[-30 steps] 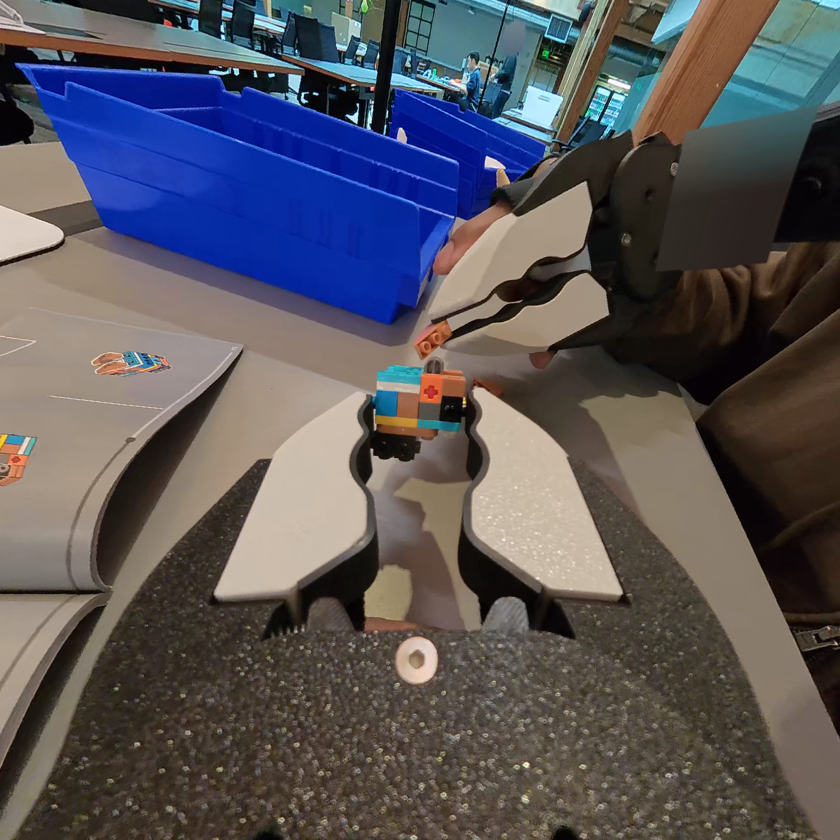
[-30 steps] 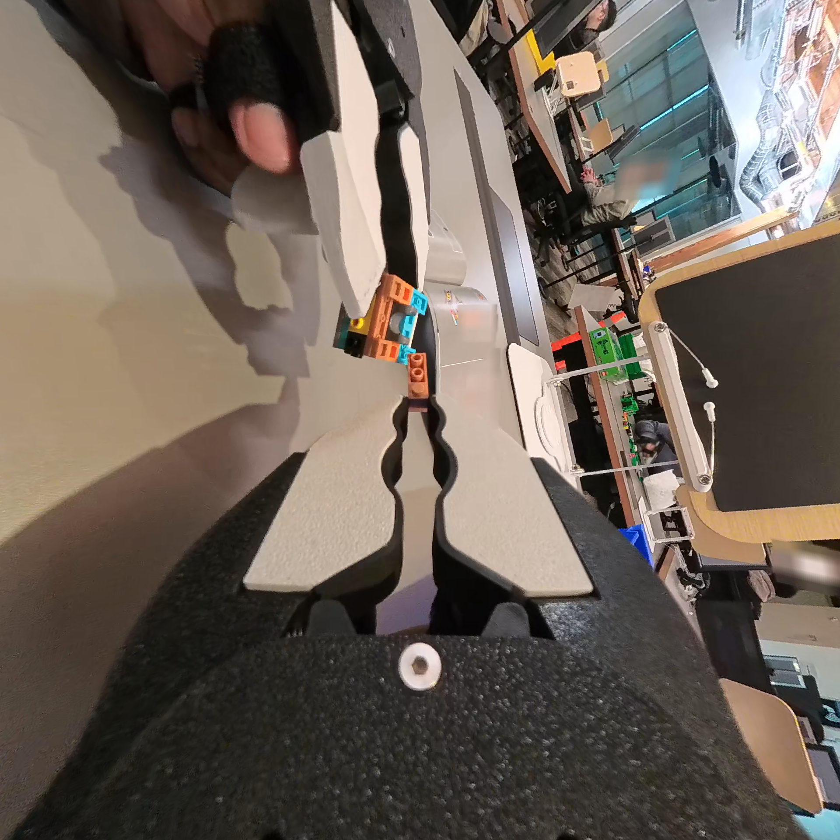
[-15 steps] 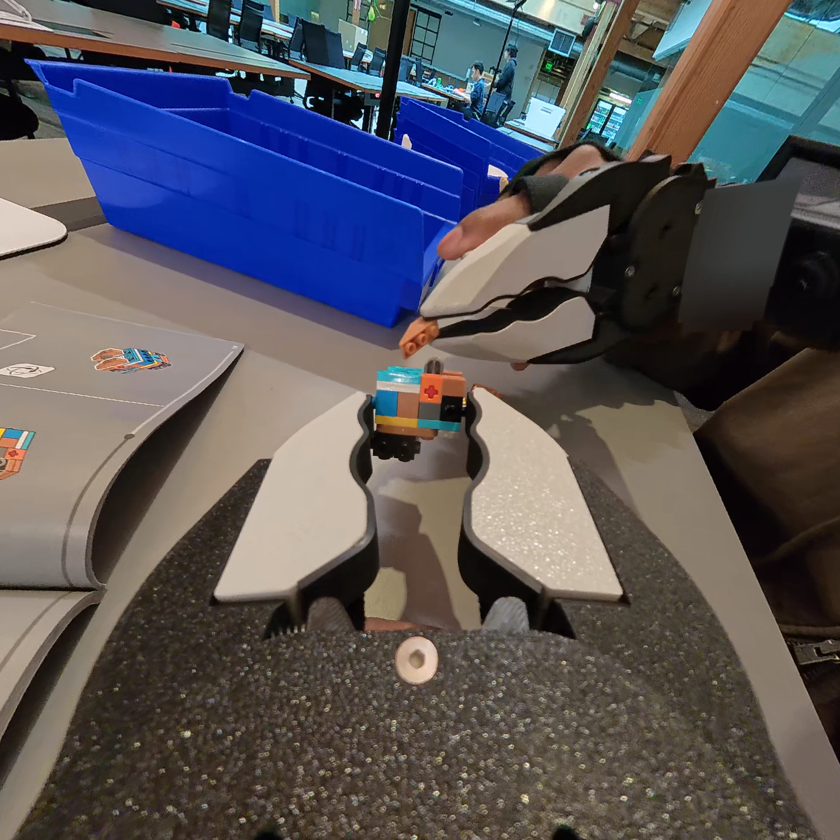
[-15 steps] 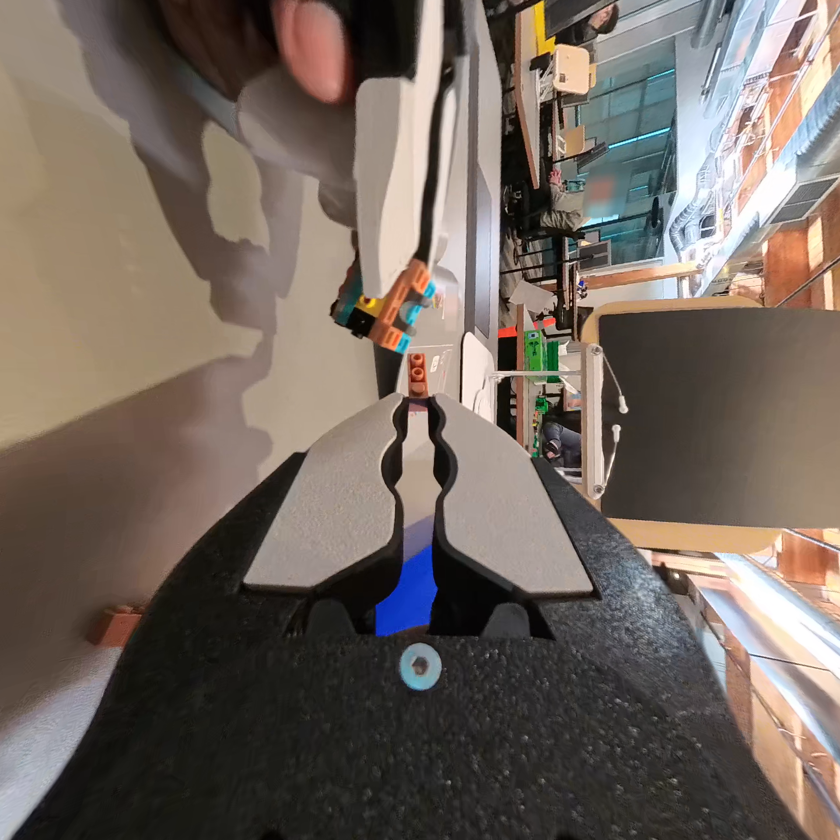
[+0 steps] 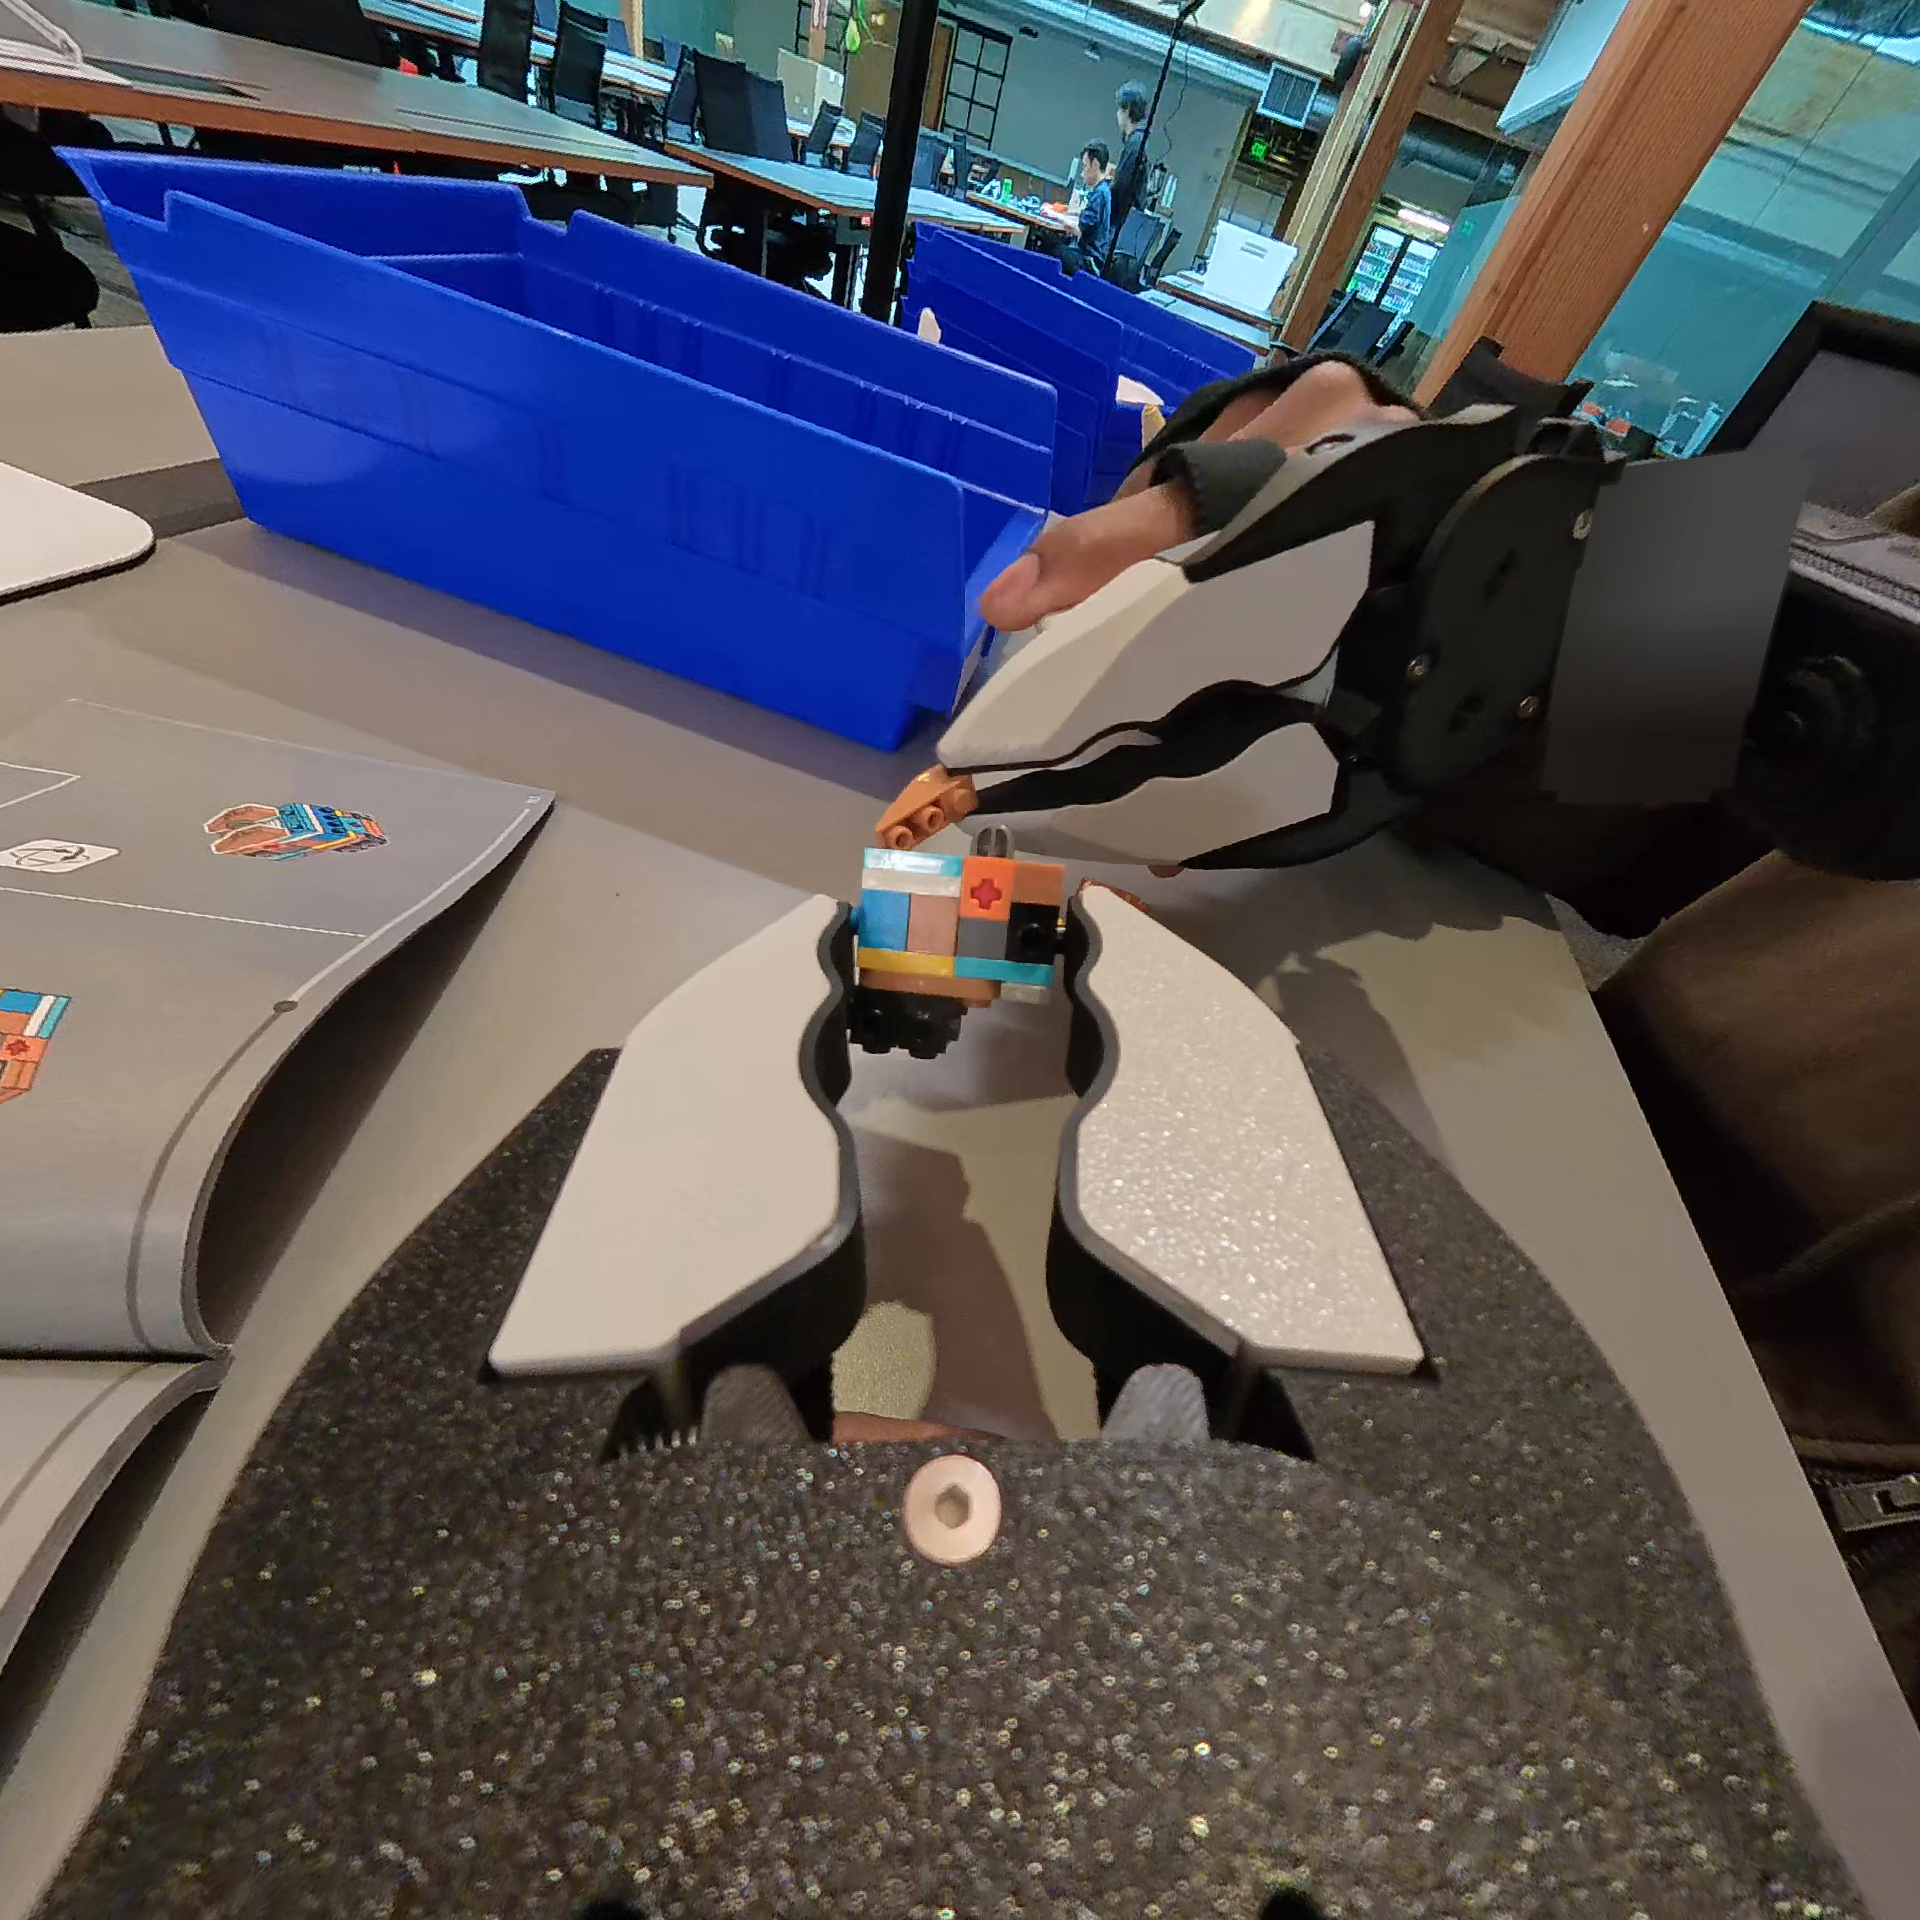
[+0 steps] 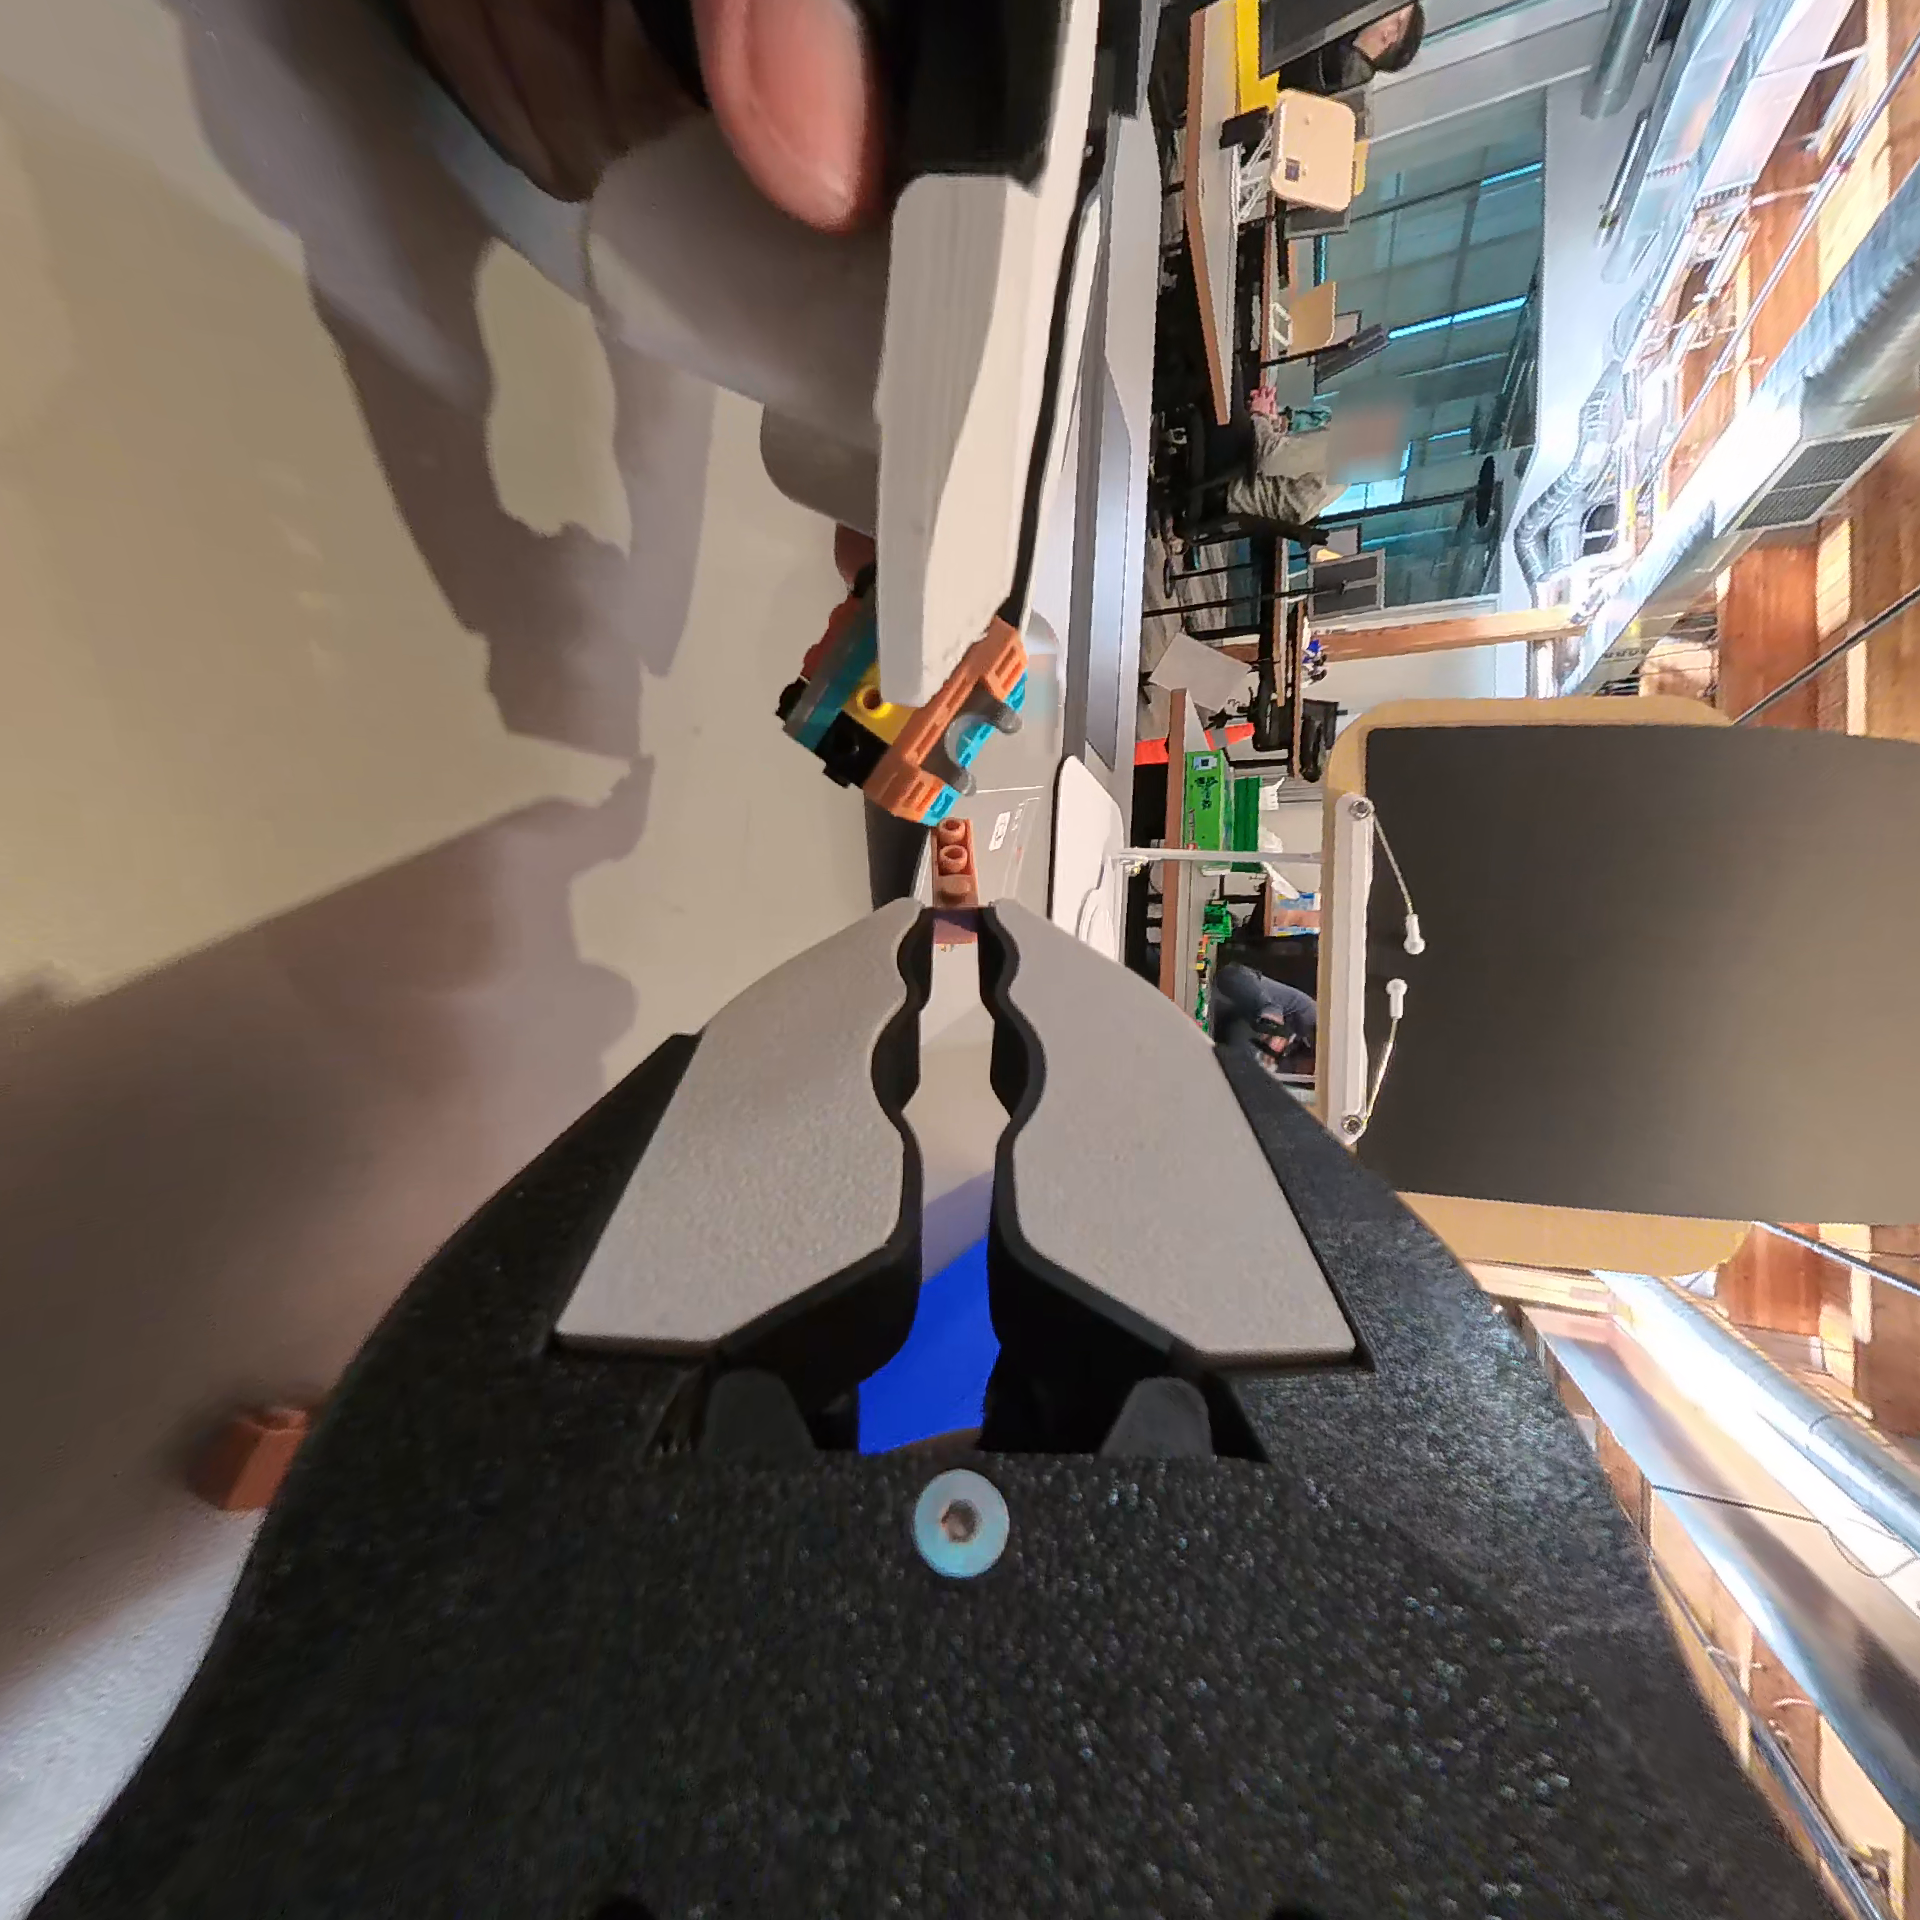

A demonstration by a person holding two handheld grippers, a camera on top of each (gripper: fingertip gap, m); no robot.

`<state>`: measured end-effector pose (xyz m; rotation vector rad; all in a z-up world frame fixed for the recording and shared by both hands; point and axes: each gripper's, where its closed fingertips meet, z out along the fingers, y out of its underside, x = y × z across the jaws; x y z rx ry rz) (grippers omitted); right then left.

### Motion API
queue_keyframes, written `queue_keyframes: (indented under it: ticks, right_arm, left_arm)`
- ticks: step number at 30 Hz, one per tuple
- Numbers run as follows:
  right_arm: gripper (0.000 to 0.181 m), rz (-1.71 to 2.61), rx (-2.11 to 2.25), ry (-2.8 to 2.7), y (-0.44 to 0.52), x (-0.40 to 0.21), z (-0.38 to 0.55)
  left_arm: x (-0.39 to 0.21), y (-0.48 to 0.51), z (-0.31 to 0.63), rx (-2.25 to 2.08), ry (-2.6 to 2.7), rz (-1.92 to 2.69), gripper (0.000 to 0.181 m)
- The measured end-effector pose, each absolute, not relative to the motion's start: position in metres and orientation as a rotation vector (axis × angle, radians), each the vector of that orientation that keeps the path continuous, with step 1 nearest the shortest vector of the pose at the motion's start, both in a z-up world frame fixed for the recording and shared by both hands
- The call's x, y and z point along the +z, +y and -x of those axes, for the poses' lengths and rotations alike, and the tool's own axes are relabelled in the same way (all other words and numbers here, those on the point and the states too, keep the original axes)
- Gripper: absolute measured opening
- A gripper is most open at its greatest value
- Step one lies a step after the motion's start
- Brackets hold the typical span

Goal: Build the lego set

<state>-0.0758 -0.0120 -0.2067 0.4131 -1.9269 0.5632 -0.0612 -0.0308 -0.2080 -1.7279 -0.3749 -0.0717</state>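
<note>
Two grippers, one model, one plate! The left gripper [image 5: 956,935] clamps the multicoloured lego model [image 5: 961,933] above the grey table [image 5: 665,717]. The right gripper [image 5: 951,784] pinches a small brown plate [image 5: 928,808], now closer above the model's top than a second ago. Two blue bins [image 5: 582,488] behind; one loose brown brick [image 6: 249,1455] lies apart.

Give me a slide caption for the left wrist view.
Left gripper holds the lego model; right gripper brings a small brown piece.

Open office: long desks [image 5: 343,114], wooden posts [image 5: 1600,177]
</note>
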Motion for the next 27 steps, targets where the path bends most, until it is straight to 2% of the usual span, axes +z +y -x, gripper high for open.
queue_keyframes:
  ticks: [27]
  right_arm:
    - [0.008, -0.444, 0.617, -1.885, -0.0195, -0.2001, 0.0704]
  left_arm:
    - [-0.2064, -0.0318, 0.0632, -0.089, -0.395, 1.71, 0.039]
